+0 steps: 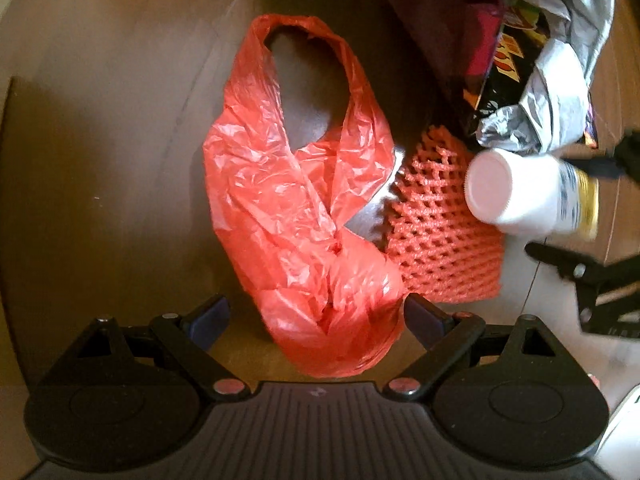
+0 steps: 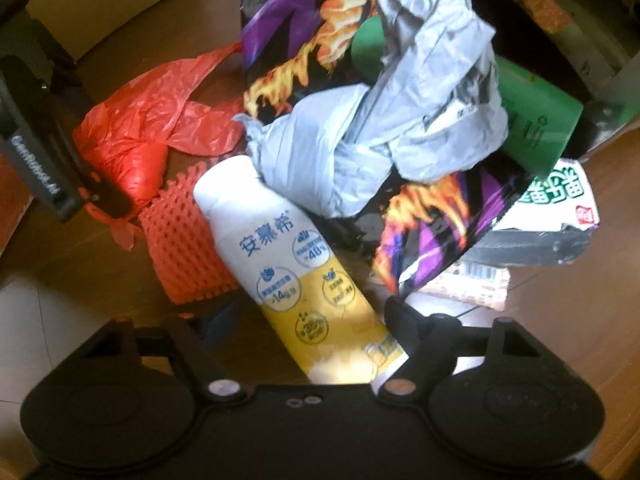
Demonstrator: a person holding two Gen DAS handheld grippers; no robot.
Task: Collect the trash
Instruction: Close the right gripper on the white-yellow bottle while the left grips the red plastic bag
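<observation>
Yogurt bottle (image 2: 296, 264) lies on floor directly between right gripper (image 2: 308, 312) fingers, long axis running from gripper base up-left toward cap, yellow bottom end nearest camera. Fingers straddle lower body; jaws parted, contact with bottle not clear. Red plastic bag (image 1: 304, 216) lies straight ahead of left gripper (image 1: 316, 316), knotted end between its spread, empty jaws. Right hand nearer bottle; left nearer bag. Orange foam net (image 1: 440, 224) just beside both.

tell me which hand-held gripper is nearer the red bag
Left. The left hand-held gripper straddles the red bag's knotted end; the right hand-held gripper straddles the bottle beyond the foam net.
</observation>
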